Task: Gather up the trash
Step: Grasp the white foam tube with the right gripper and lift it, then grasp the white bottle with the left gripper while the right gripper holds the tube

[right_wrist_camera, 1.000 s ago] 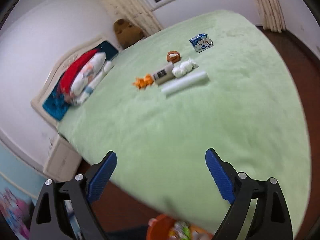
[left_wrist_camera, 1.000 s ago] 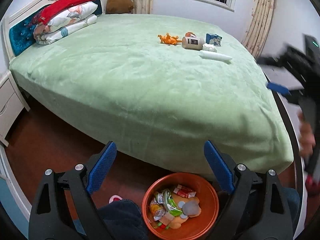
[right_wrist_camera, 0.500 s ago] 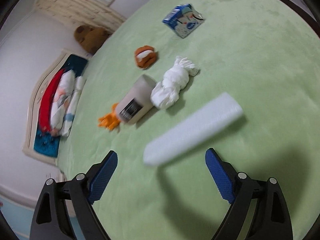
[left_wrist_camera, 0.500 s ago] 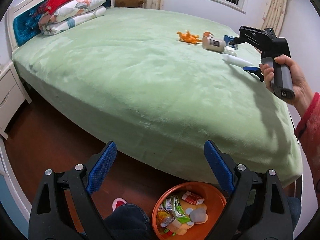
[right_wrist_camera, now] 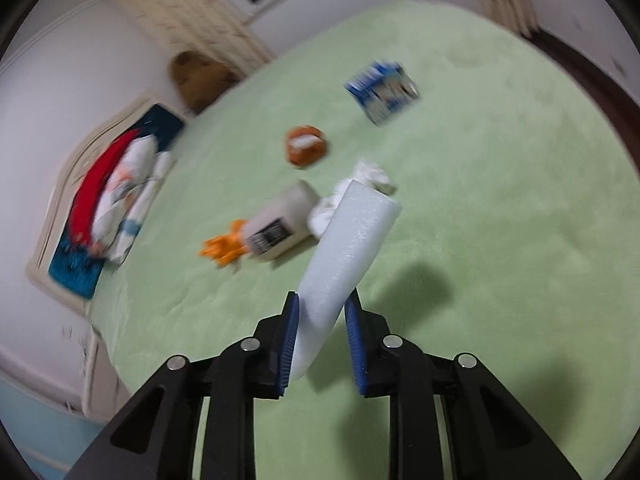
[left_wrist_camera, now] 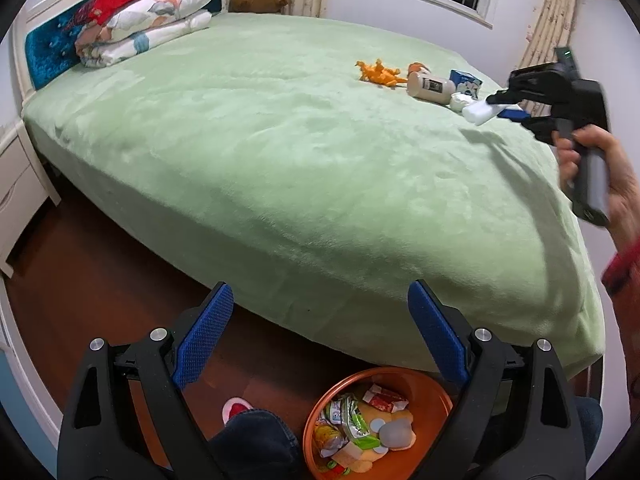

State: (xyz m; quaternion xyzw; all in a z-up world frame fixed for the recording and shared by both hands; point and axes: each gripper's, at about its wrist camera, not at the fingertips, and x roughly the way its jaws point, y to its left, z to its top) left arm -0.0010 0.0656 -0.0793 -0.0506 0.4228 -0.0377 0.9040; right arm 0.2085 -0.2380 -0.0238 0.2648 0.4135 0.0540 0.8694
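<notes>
R gripper [right_wrist_camera: 322,320] is clamped on a white foam tube [right_wrist_camera: 348,248], its blue pads pressed to the tube's lower end at bottom centre of the R wrist view; the jaws have just been closing, w/ the tube between them. The tube sticks up and to the right toward mid-frame, its far end in front of a crumpled white tissue wad [right_wrist_camera: 370,174]. In the L wrist view the same tube [left_wrist_camera: 480,112] shows at the upper right, at the tips of that gripper, which a hand [left_wrist_camera: 600,176] holds by its grey handle at the right edge. L gripper [left_wrist_camera: 320,340] is spread wide, nothing between the pads, at bottom centre, over the near edge of the green bed [left_wrist_camera: 280,152] and above an orange bin [left_wrist_camera: 424,384] on the floor, bottom centre-right; wrappers and other scraps lie in the bin. Still on the bed, right of centre in the R wrist view: a beige bottle [right_wrist_camera: 280,222] on its side, touching the tissue wad; an orange toy [right_wrist_camera: 222,246] just left of the bottle; a small brown-and-white item [right_wrist_camera: 305,146] above it; a blue-and-white carton [right_wrist_camera: 382,94] toward the upper right. R wrist view is blurred, so small details aren't clear. Folded bedding [left_wrist_camera: 140,28] lies at the headboard, upper left in the L view.
</notes>
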